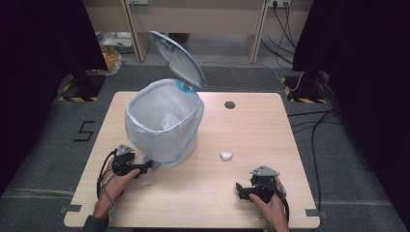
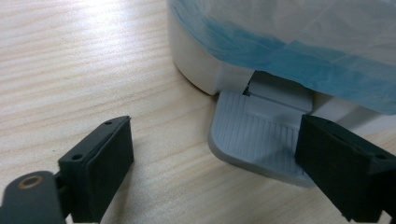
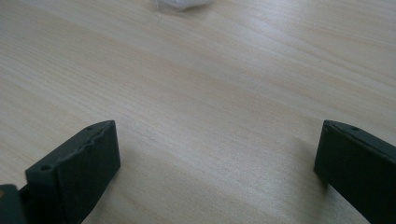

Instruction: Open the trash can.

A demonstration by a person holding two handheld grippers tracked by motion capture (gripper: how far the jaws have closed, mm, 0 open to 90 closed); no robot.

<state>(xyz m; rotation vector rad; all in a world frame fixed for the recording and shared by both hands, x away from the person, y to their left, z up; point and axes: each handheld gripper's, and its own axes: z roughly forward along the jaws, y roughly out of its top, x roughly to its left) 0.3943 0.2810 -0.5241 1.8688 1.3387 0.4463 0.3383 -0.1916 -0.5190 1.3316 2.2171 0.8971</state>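
Two grippers sit nearest us on the table (image 1: 270,128), both with jaws spread wide and empty. Our left gripper (image 2: 219,168) has one jaw resting on the bin's grey pedal (image 2: 254,135), and the lid (image 1: 178,60) stands open; we judge steady downward pressure will keep it so. Our right gripper (image 1: 239,189) should reach forward for the crumpled paper wad (image 1: 226,155), then lift it over the lined bin (image 1: 162,123), whose tall rim stands between.
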